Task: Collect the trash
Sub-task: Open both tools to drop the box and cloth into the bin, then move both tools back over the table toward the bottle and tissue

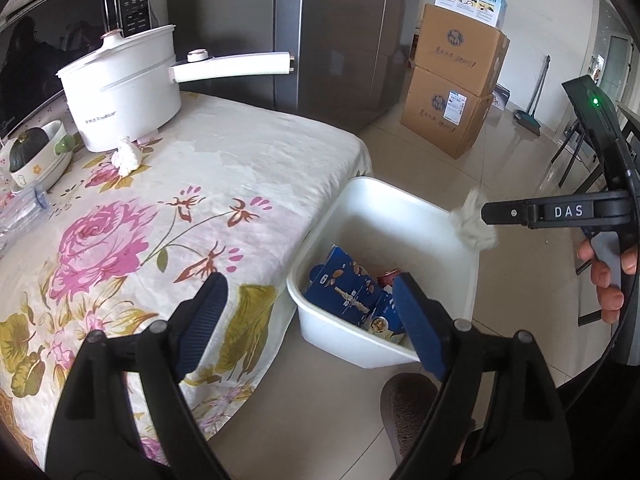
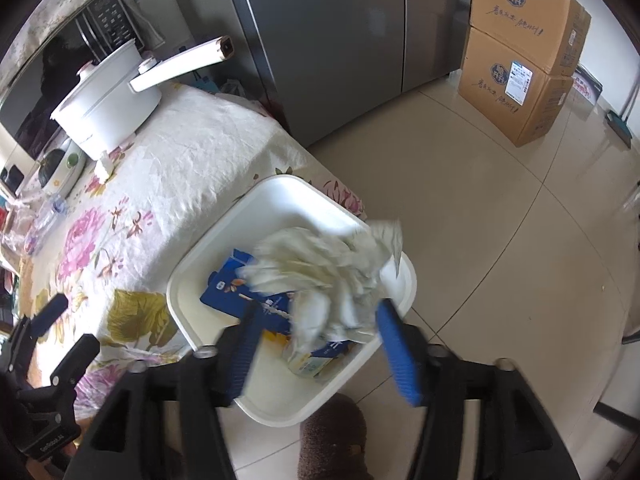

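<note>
A white bin [image 1: 384, 208] [image 2: 280, 200] stands on the floor beside the table and holds a blue carton [image 1: 344, 292] [image 2: 236, 292] and a red can [image 1: 390, 278]. My right gripper [image 2: 316, 320] [image 1: 486, 214] is open above the bin; a crumpled white tissue [image 2: 320, 276] [image 1: 474, 224], blurred, sits between and ahead of its fingers, just off its tip in the left wrist view. My left gripper [image 1: 308, 316] is open and empty over the table's edge and the bin. Another tissue wad [image 1: 127, 156] [image 2: 105, 168] lies on the floral tablecloth [image 1: 208, 184] by the pot.
A white electric pot [image 1: 120, 92] with a long handle, a bowl with a dark squash [image 1: 36, 152] and a clear plastic bottle [image 1: 20, 208] sit at the table's far left. A grey fridge [image 1: 328, 32] and stacked cardboard boxes [image 1: 452, 80] stand behind. A brown slipper [image 2: 332, 436] is on the floor.
</note>
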